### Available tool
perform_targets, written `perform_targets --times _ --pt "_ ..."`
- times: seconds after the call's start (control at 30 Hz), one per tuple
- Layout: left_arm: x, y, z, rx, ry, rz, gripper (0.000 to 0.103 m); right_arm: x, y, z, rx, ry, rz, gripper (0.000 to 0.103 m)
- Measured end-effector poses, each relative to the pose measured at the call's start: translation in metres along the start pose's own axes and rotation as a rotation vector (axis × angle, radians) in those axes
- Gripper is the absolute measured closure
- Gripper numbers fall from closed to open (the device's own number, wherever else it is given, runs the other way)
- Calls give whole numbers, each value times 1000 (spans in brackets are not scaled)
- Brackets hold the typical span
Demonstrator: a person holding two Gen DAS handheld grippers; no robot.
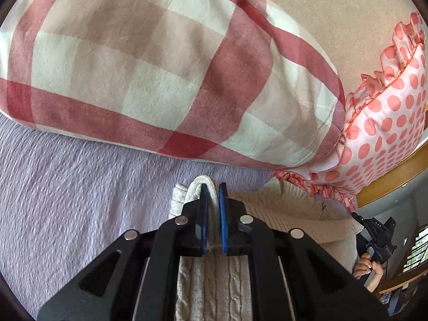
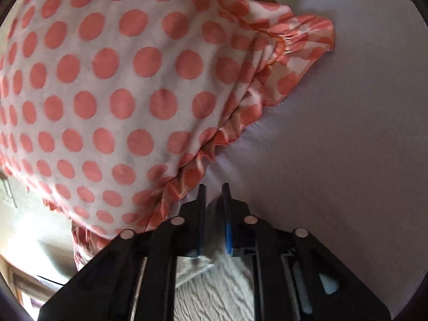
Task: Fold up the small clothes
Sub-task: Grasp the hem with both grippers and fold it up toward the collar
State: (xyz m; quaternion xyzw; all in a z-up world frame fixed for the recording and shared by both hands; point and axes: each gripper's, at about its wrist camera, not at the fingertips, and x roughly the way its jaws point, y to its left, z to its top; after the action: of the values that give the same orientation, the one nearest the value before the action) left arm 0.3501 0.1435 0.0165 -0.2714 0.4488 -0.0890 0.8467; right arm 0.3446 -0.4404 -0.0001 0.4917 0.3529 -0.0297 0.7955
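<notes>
A cream cable-knit sweater (image 1: 289,211) lies on the lilac bed sheet (image 1: 80,200). My left gripper (image 1: 213,187) is shut on a fold of the sweater, which bulges out past the fingertips. In the right wrist view my right gripper (image 2: 214,187) has its jaws nearly together, with knit fabric (image 2: 214,291) running under and between them; it looks shut on the sweater. The right gripper and the hand holding it also show at the far right of the left wrist view (image 1: 374,238).
A red and white checked pillow (image 1: 160,75) lies just beyond the sweater. A pink polka-dot ruffled pillow (image 2: 107,93) sits to its right, close to the right gripper. A wooden bed frame (image 1: 396,176) edges the bed at right.
</notes>
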Motion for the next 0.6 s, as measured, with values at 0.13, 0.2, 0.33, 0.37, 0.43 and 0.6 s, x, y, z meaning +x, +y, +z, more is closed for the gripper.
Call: perform_targets --times 0.13,0.2,0.33,0.37,0.43,0.6 --pt "-23 3 -4 13 -36 -22 81 -30 -5 9 26 -89 185 41" --pt "-45 5 -11 29 -95 -37 57 -48 6 -3 -90 -102 193 40" --pt "-63 17 -37 43 -65 -77 46 -63 27 -48 -302 3 227 40" --pt "-61 20 -45 51 -30 -72 45 -66 32 -59 -346 21 240 38" --pt "-53 26 -61 38 31 -81 45 -71 42 -81 -432 32 266 34" --pt "-37 28 -82 -7 92 -167 46 -70 57 -112 -553 -2 278 30"
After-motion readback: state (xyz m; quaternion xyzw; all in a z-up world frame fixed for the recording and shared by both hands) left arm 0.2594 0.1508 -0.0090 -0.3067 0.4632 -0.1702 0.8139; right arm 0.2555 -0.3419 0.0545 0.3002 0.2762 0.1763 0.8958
